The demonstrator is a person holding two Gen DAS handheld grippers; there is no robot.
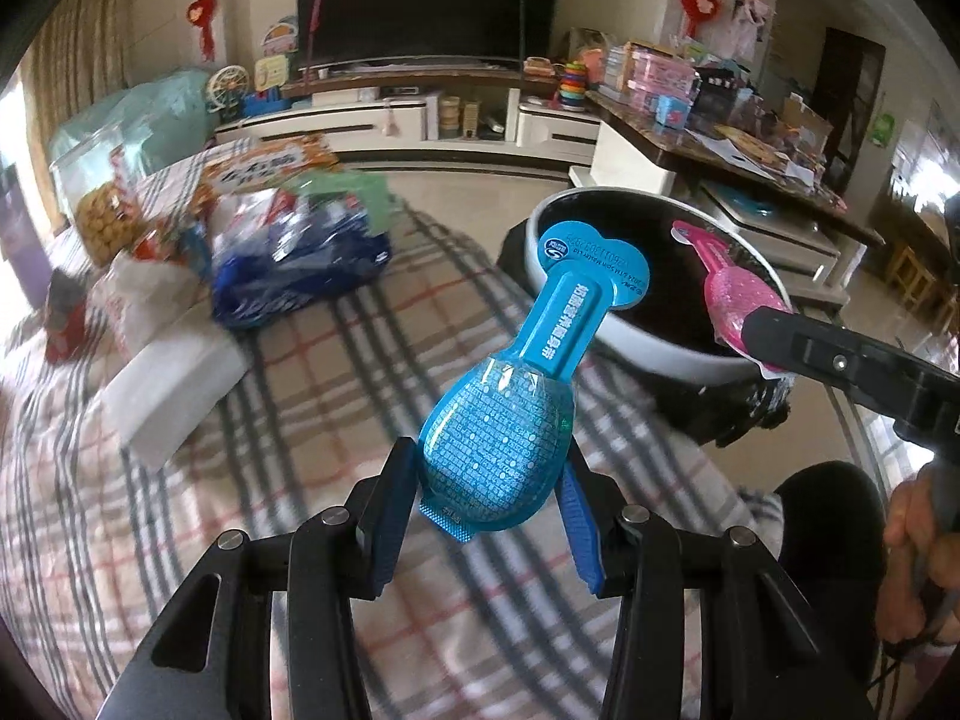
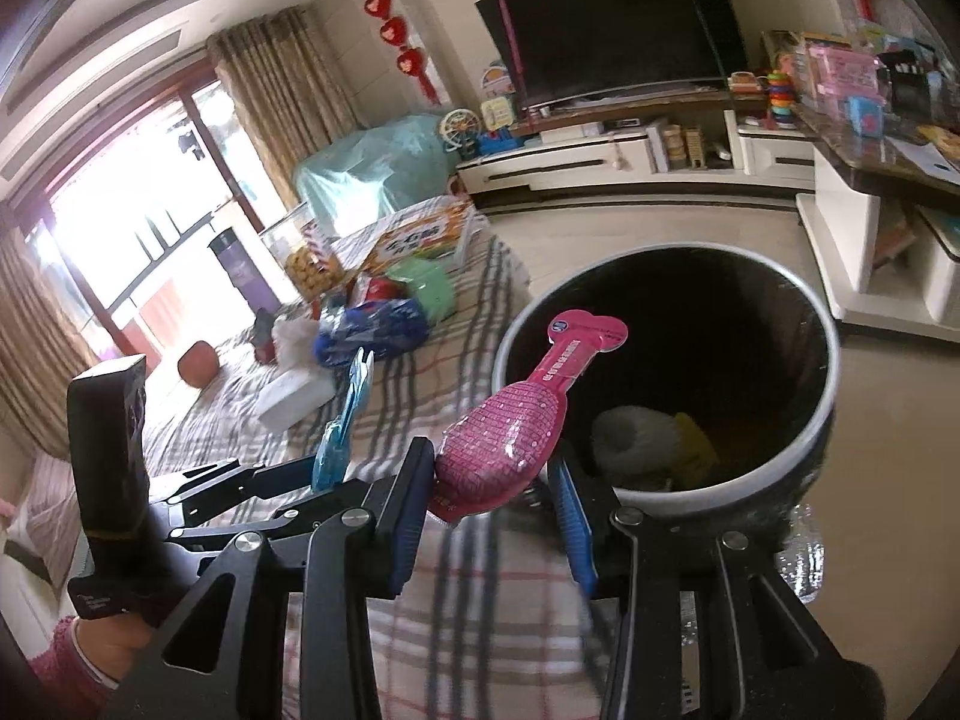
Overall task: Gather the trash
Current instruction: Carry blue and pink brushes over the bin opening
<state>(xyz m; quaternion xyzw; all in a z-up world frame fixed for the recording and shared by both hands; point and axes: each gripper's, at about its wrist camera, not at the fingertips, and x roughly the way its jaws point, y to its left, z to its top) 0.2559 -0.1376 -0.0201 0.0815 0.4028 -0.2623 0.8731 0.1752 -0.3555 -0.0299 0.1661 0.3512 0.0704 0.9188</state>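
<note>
Item one: my left tongs [image 1: 492,480], jaws narrowed and clamped on the round bulb of a blue sachet [image 1: 516,414]. Its long axis runs away from the tongs, flat neck and heart-shaped tab leading, and the tab already overlaps the near rim of the bin [image 1: 600,342] in the left view. The bulb itself sits short of the rim, over the plaid bedcover [image 1: 288,396].

Item two: my right tongs [image 2: 489,477], jaws likewise narrowed and gripping the bulb of a pink sachet [image 2: 510,432]. Same orientation: neck and tab point forward and up, the tab lying against the dark mouth of the bin [image 2: 831,396] in the right view. From the left view, the pink sachet [image 1: 735,294] is over the bin's opening, its bulb near the far right rim.

Item three: the bin, black-lined with a white rim, standing beside the bed, ahead of both tongs and slightly to their right. White and yellow waste [image 2: 654,438] already lies at the bottom.

Relation governing the next move, by my judgement: the right tongs are nearer the opening and look ready to let go; the left tongs need a further push forward and right before the blue bulb clears the rim.

Remaining on the bed: a cluster of snack bags [image 1: 288,264], well apart from both tongs.
</note>
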